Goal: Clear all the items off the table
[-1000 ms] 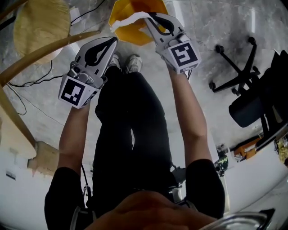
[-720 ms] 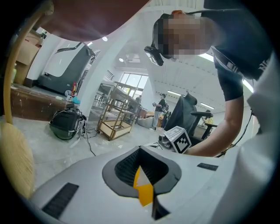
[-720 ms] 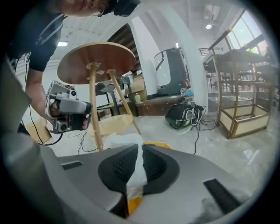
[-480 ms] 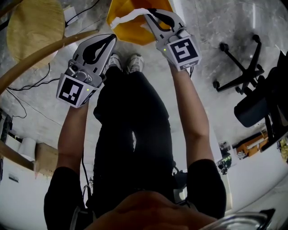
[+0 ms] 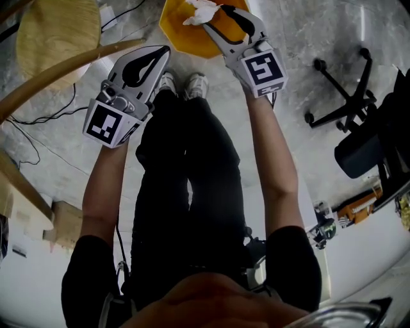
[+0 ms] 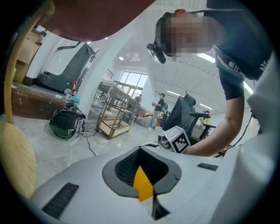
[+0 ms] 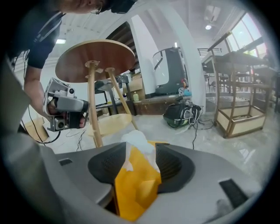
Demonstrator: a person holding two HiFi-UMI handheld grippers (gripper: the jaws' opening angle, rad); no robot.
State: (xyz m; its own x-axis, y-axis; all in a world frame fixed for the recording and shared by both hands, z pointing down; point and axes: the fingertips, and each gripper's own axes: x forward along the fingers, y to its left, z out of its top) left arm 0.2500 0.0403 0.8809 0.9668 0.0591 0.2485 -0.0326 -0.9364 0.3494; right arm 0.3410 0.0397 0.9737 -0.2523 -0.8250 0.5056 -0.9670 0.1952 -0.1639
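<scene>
A crumpled white paper [image 5: 200, 11] lies loose against the inside of the yellow bin [image 5: 186, 35] on the floor, just off the tip of my right gripper [image 5: 223, 14]. In the right gripper view the paper [image 7: 136, 139] shows beyond the gripper [image 7: 140, 154], whose jaws are opening, and the pads do not press on it; the bin [image 7: 133, 192] fills the gap below. My left gripper [image 5: 160, 56] hovers over the person's shoes, shut and empty. In its own view the left gripper [image 6: 142, 173] shows only a sliver of the yellow bin [image 6: 142, 187] behind its closed jaws.
A round wooden table [image 7: 97, 57] on slanted legs stands beside me. A round woven seat [image 5: 57, 32] and its curved wooden rail [image 5: 70, 72] are at the left. An office chair [image 5: 362, 134] stands at the right. Cables run over the marble floor.
The right gripper held a strip of white paper over the bin; its jaws have spread and the paper now lies crumpled in the bin. The left gripper has stayed put.
</scene>
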